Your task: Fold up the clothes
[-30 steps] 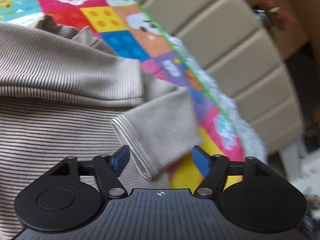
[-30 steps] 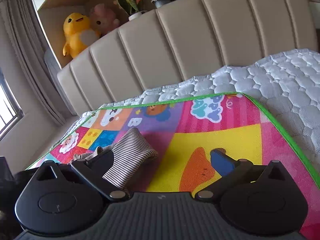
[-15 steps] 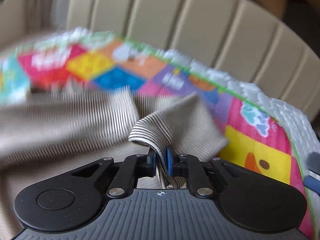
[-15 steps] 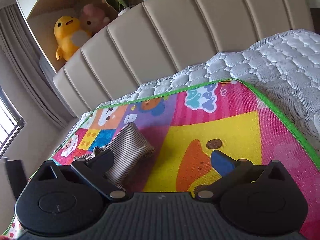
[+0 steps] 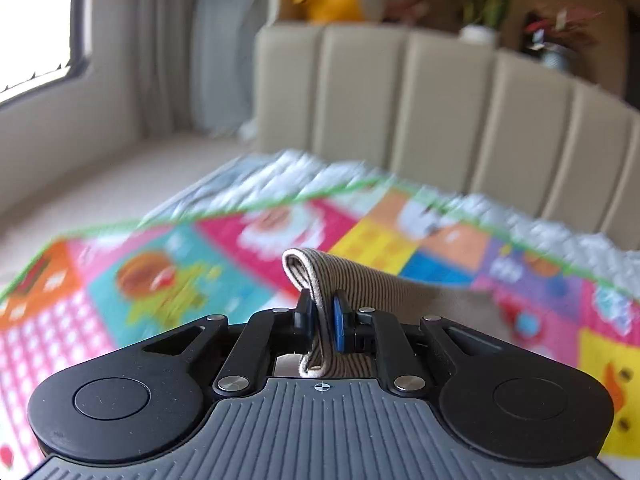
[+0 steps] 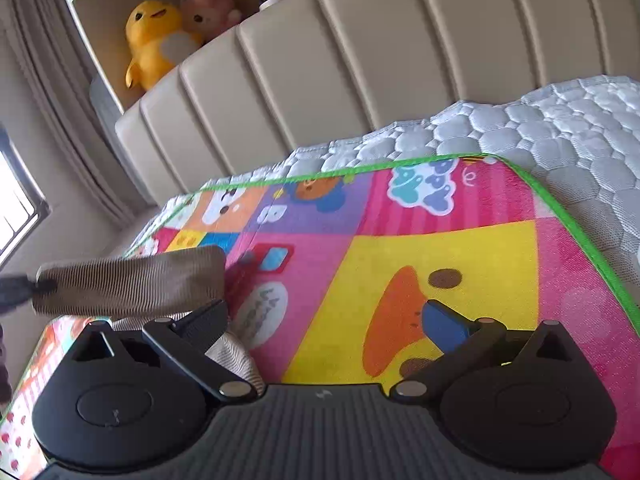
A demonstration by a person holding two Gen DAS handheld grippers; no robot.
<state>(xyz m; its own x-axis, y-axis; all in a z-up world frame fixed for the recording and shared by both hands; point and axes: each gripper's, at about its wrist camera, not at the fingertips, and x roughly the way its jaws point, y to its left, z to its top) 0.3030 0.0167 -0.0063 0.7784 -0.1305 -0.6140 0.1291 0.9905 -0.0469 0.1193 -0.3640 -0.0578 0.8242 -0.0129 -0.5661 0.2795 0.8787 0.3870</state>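
Step in hand: a sleeve fold. The left tool (image 5: 321,320) is clenched on the cuff of the beige, brown-striped ribbed knit garment (image 5: 360,280); the cuff loops above the blue pads at the centre of the left view. In the right view the sleeve (image 6: 128,286) hangs stretched at middle left, clear of the multicoloured cartoon-print play mat (image 6: 440,264), with more of the garment bunched beneath the tool body at lower left. The right tool (image 6: 326,322) is released, jaws wide, holding nothing.

Next move, by judgement: carry the cuff across the garment body, lower it flat, then release; the soft knit may sag or twist.

Surface: the mat lies on a white quilted mattress (image 6: 560,120). Room: beige padded headboard (image 6: 360,60), yellow duck plush (image 6: 154,36) at upper left, window (image 5: 36,32).
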